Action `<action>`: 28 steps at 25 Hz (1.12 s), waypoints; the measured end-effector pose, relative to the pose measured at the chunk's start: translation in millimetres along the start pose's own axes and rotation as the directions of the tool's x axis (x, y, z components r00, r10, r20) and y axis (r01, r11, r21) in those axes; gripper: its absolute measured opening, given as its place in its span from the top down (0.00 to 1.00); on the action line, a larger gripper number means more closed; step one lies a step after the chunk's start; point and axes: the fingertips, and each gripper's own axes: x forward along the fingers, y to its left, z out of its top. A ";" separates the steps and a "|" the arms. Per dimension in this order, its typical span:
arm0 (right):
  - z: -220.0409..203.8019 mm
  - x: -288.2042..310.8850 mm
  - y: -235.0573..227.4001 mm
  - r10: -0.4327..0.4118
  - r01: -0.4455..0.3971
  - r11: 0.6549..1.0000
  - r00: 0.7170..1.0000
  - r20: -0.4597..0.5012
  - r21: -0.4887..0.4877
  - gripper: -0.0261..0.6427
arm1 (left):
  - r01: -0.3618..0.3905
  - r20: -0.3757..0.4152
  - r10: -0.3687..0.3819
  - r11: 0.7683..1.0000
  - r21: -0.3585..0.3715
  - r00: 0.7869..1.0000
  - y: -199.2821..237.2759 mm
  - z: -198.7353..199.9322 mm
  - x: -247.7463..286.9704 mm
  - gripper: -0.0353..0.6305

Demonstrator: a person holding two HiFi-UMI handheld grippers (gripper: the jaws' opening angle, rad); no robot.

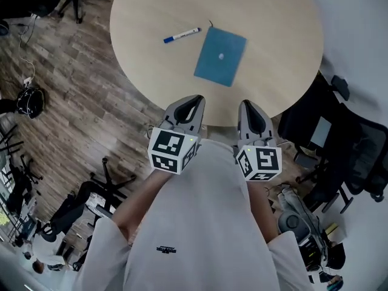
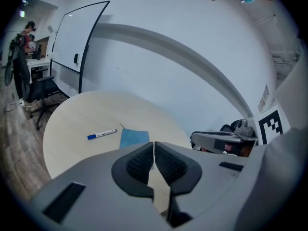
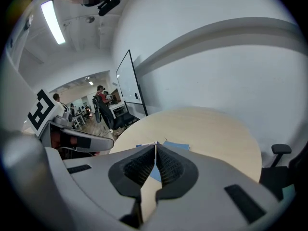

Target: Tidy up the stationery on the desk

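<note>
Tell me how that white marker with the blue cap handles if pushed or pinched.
The slim white marker with a blue cap lies flat on the smooth pale round table, so a sideways push would probably roll it. It looks thin and rigid, likely light; a pinch across the barrel should lift it unbent. Its plastic may be slippery.

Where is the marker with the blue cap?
In the head view, the marker lies on the round table, just left of the blue notebook, not touching it.
</note>
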 end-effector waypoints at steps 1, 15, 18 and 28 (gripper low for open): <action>0.8 9.7 -4.7 0.009 -0.009 1.000 1.000 -0.003 -0.001 0.91 | -0.010 0.000 0.010 1.000 -0.006 1.000 5.0 2.6 9.3 0.91; -46.9 105.1 -39.2 0.136 -0.135 0.991 0.984 -0.117 0.020 0.91 | -0.132 -0.077 0.131 0.991 -0.010 0.988 61.9 -24.8 98.3 0.90; -55.3 121.5 -45.0 0.141 -0.138 0.990 0.982 -0.127 0.032 0.91 | -0.112 -0.096 0.110 0.994 -0.016 0.989 69.5 -33.1 114.2 0.73; -78.1 162.2 -56.5 0.122 -0.113 0.991 0.980 -0.159 0.066 0.91 | -0.139 -0.158 0.135 0.990 -0.013 0.978 105.3 -62.5 145.0 0.73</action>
